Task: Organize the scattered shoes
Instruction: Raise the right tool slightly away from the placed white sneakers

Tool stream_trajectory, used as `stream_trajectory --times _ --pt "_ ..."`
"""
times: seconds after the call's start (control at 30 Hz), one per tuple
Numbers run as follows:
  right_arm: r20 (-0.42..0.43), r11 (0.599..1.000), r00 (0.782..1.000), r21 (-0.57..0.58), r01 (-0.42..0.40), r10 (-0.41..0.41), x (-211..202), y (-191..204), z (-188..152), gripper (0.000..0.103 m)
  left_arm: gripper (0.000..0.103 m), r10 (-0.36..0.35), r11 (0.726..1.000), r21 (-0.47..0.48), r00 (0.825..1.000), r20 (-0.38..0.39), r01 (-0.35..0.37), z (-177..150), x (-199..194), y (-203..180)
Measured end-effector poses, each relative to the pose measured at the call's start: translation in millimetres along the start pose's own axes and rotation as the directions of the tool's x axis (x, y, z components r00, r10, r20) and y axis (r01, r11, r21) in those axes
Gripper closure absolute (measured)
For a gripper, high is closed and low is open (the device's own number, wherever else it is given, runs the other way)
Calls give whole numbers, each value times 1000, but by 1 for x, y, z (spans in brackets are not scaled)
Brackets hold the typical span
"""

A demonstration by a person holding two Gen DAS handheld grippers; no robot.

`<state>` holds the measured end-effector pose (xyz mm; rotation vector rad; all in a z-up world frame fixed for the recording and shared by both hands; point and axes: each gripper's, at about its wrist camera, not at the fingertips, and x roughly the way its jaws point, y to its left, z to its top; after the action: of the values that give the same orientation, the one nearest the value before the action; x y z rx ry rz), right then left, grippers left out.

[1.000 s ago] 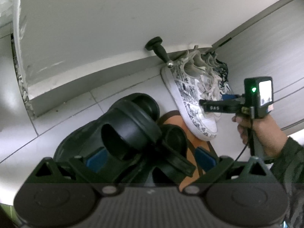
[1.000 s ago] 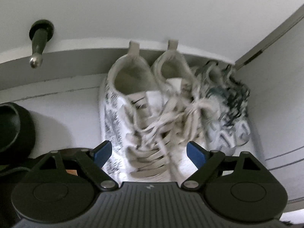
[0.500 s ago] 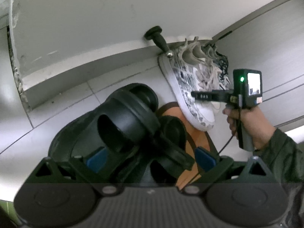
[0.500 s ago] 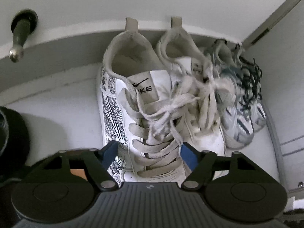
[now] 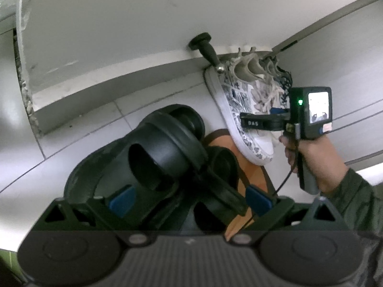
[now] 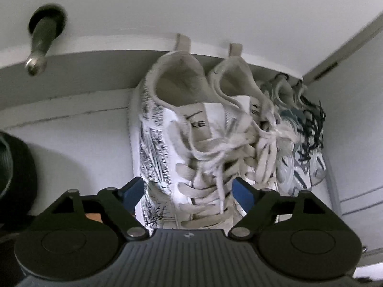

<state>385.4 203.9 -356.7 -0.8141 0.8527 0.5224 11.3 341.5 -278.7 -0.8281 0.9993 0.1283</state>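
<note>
A pair of black sandals [image 5: 162,157] fills the gap of my left gripper [image 5: 189,199], whose blue pads sit against their sides; they lie partly over an orange slipper [image 5: 247,171]. A white sneaker with black print [image 6: 167,143] stands heel to the wall, its partner [image 6: 239,110] tight on its right. My right gripper [image 6: 189,192] straddles the printed sneaker's laced front. Its jaws are opening, with the pads off the shoe. In the left wrist view the right gripper [image 5: 259,118] hovers over that sneaker's toe, held by a person's hand [image 5: 311,157].
Grey-white trainers with dark laces [image 6: 301,157] fill the corner beside a grey panel [image 6: 354,119]. A black door stop [image 6: 40,47] sticks out of the white wall left of the sneakers. Pale floor tiles [image 5: 79,129] run along the wall's base.
The right gripper's pads drew in around the printed sneaker half a second ago and now stand wider again. The left gripper and the black sandals have kept still.
</note>
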Motion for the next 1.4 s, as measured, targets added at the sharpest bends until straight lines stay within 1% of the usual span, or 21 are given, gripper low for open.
stream_trajectory --times 0.1,0.2,0.23,0.27,0.3,0.53,0.77,0.93,1.0,1.1,1.4 --pt "-2 999 1000 36 9 -9 2 3 3 12 3 -1 1000 -4 1000 -3 1 0 1 0" --pt "-17 999 1000 23 23 -22 11 9 4 12 3 -1 1000 -6 1000 -9 1 0 1 0" --pt "-16 999 999 19 32 -32 13 10 4 12 3 -2 1000 -6 1000 -10 2 0 2 0" --pt "-10 999 999 17 48 -48 14 11 3 17 3 -3 1000 -7 1000 -12 3 0 2 0" --pt "-4 998 998 19 57 -57 14 12 2 17 3 -5 1000 -8 1000 -15 5 0 2 0" --pt "10 998 999 36 48 -48 13 6 2 17 3 -7 1000 -24 1000 -24 7 1 4 3" --pt "-22 993 996 79 87 -85 21 4 10 17 3 1 999 -36 1000 -23 -2 0 5 5" --pt "-23 993 996 75 87 -85 22 1 9 17 3 3 999 -39 1000 -22 -4 1 5 6" --pt "-32 991 995 87 101 -98 23 1 9 17 3 3 999 -40 1000 -25 -4 1 5 6" --pt "-18 991 994 79 111 -110 28 -1 9 18 3 0 999 -45 999 -34 -1 2 7 7" --pt "-44 989 992 86 121 -118 39 -6 15 17 3 -7 999 -53 999 -40 4 3 10 6"
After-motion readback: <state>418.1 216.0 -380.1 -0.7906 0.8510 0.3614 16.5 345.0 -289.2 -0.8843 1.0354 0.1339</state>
